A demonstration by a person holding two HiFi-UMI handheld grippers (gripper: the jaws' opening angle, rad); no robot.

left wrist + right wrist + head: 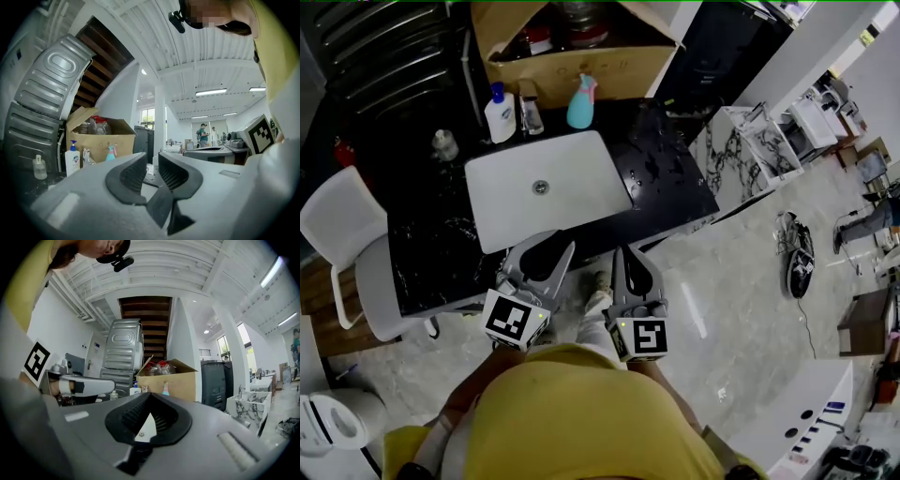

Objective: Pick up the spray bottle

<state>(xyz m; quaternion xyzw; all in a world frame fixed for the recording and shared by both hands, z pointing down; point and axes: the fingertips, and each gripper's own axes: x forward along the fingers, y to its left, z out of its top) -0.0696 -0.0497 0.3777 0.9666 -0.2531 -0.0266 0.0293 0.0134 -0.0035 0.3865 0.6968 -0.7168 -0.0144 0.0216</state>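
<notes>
1. Landmark: white basin (581,187), set into a dark marbled counter (675,178).
2. Spray bottle (581,101): teal body, pink head, standing upright on the counter just behind the basin's far right corner. Nothing is touching it. It also shows small in the left gripper view (111,152) and in the right gripper view (165,389), in front of a cardboard box (572,58) that stands behind the basin.
3. White pump bottle (499,114) with a blue top: upright behind the basin's far left corner, well apart from the spray bottle.
4. Left gripper (551,246): held at the basin's near edge, pointing across it. Jaws stand slightly apart with a narrow gap and nothing between them (152,161).
5. Right gripper (628,255): held on the near side of the basin, off its near right corner, beside the left gripper. Jaw tips meet, closed on nothing (150,397).
6. Both grippers are well short of the spray bottle, with the whole basin between.
</notes>
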